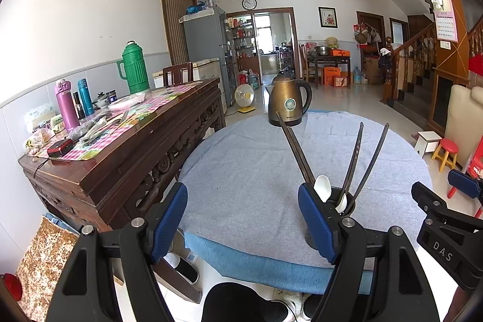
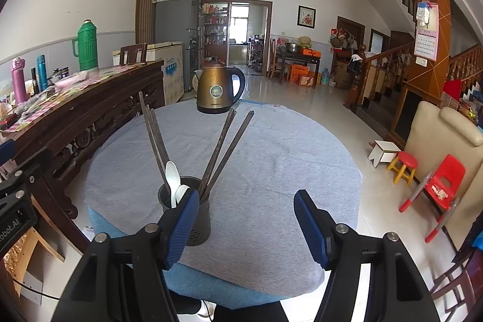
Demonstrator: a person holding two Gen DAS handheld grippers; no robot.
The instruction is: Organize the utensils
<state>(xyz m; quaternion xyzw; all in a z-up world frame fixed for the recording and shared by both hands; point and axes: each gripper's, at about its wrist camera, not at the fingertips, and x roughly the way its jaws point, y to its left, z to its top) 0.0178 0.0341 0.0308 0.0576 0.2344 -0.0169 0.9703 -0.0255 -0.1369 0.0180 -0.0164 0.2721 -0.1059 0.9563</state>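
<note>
A dark, perforated cylindrical holder (image 2: 188, 212) stands near the front edge of the round table (image 2: 271, 159) with its soft grey-blue cloth, bristling with long slim dark chopsticks (image 2: 222, 150) and two glossy white spoons (image 2: 172, 177). Both the left gripper (image 1: 243, 221) and right gripper (image 2: 246, 224), ribbed blue pads on black frames, hang with jaws wide apart and empty. A bronze kettle (image 2: 218, 89) sits at the far edge, a carved wooden sideboard (image 1: 126, 159) just beside the table.

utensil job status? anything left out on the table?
Looks essentially done: the chopsticks and two white spoons stand in the dark holder on the grey cloth. In hand: nothing; left gripper and right gripper both have jaws open and empty. No loose utensils show on the cloth; only the kettle stands there. Left: likely just pulling back.
</note>
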